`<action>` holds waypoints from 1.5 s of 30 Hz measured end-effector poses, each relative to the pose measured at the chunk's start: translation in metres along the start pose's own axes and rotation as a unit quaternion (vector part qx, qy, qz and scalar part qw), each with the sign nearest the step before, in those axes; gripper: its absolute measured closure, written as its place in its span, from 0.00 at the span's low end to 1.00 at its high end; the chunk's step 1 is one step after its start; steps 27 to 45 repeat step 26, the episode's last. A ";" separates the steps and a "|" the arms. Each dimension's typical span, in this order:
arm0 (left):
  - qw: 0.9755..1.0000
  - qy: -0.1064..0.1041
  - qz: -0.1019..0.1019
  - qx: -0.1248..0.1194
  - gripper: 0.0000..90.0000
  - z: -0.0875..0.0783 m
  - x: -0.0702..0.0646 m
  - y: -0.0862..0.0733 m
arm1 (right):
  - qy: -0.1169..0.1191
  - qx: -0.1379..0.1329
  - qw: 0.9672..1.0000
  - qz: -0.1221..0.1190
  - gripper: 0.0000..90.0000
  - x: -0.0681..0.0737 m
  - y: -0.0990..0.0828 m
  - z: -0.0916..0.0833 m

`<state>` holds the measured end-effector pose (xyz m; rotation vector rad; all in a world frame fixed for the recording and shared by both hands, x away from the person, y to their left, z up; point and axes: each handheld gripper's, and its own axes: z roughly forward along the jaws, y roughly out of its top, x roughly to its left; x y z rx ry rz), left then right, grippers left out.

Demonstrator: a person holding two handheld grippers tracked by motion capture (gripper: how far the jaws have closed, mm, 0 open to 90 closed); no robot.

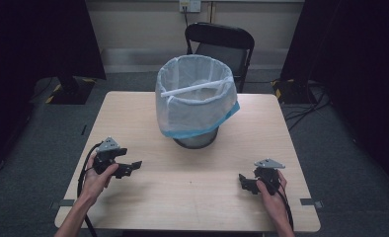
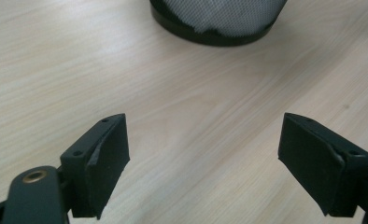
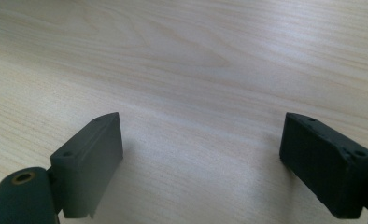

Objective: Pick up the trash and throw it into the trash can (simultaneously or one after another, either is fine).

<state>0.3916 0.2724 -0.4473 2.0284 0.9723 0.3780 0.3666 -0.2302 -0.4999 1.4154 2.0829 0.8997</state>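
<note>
- A round mesh waste bin (image 1: 195,140) is stood at the middle of the far half of the pale wooden table (image 1: 133,113).
- It is lined with a translucent white bag (image 1: 192,106), blue-edged, folded over the rim.
- The left gripper (image 2: 203,163) and right gripper (image 3: 203,163) are held spread wide, empty, well apart from the bin.
</note>
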 end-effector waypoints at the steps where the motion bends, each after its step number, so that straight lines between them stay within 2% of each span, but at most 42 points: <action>1: 1.000 0.000 0.002 0.007 0.18 0.001 0.000 -0.002 | 0.001 0.001 1.000 0.000 0.14 0.000 0.000 0.000; 4: 1.000 0.004 0.003 0.020 0.18 0.004 0.000 -0.008 | 0.001 0.000 1.000 0.000 0.14 0.000 0.000 0.000; 6: 1.000 0.008 -0.004 0.026 0.18 0.006 -0.001 -0.014 | 0.000 0.000 1.000 0.000 0.14 0.000 0.000 0.000; 11: 0.999 0.011 -0.007 0.047 0.18 0.014 -0.002 -0.029 | 0.001 0.000 1.000 0.000 0.14 0.000 0.000 0.000; 15: 0.998 0.016 0.002 0.059 0.18 0.019 -0.006 -0.037 | 0.001 0.001 1.000 0.001 0.14 0.000 0.000 0.000; 16: 0.997 0.023 0.012 0.071 0.18 0.023 -0.008 -0.040 | 0.001 0.001 1.000 0.000 0.14 0.000 0.000 0.000; 17: 0.997 0.023 0.012 0.071 0.18 0.023 -0.008 -0.040 | 0.001 0.001 1.000 0.000 0.14 0.000 0.000 0.000; 18: 0.997 0.034 0.024 0.070 0.17 0.025 -0.010 -0.043 | 0.001 0.000 1.000 0.000 0.14 0.000 0.000 0.000; 21: 0.997 0.042 0.022 0.061 0.15 0.026 -0.012 -0.044 | 0.000 0.001 1.000 0.000 0.14 0.000 0.000 0.000; 22: 0.998 0.045 0.021 0.048 0.14 0.028 -0.013 -0.047 | 0.001 0.001 1.000 0.001 0.14 0.000 0.000 0.000; 45: 0.997 0.045 0.023 0.050 0.14 0.028 -0.013 -0.047 | 0.000 0.001 1.000 0.000 0.14 0.000 0.000 0.000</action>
